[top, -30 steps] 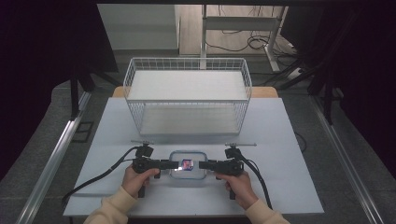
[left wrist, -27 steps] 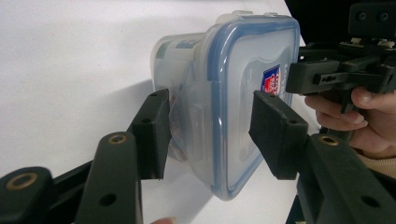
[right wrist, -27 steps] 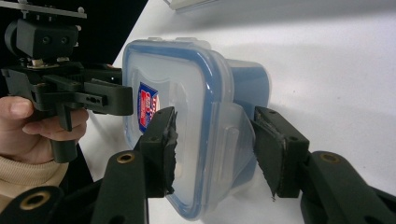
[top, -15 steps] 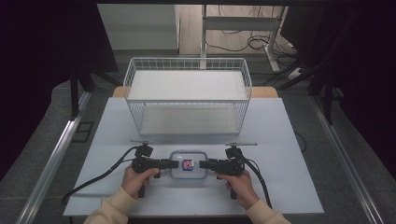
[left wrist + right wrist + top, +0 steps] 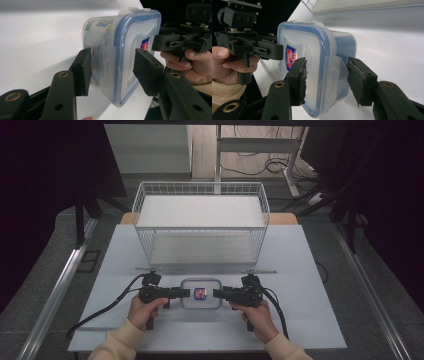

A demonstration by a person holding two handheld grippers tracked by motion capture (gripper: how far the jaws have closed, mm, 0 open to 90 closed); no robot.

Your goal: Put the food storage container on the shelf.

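A clear plastic food container (image 5: 201,293) with a blue-rimmed snap lid and a red and blue sticker lies on the white table (image 5: 310,270) near its front edge. My left gripper (image 5: 186,293) is at its left end and my right gripper (image 5: 216,293) at its right end, tips pointing at each other. In the left gripper view the open jaws of my left gripper (image 5: 112,72) straddle the container's (image 5: 125,37) side latch flap (image 5: 105,62). In the right gripper view my right gripper (image 5: 329,80) stands open around the opposite latch flap (image 5: 334,72) of the container (image 5: 312,42).
A white wire basket (image 5: 200,187) stands behind the container at the table's far middle, with a white sheet on its floor. Black cables trail from both grippers toward the front corners. Dark floor and metal rails flank the table.
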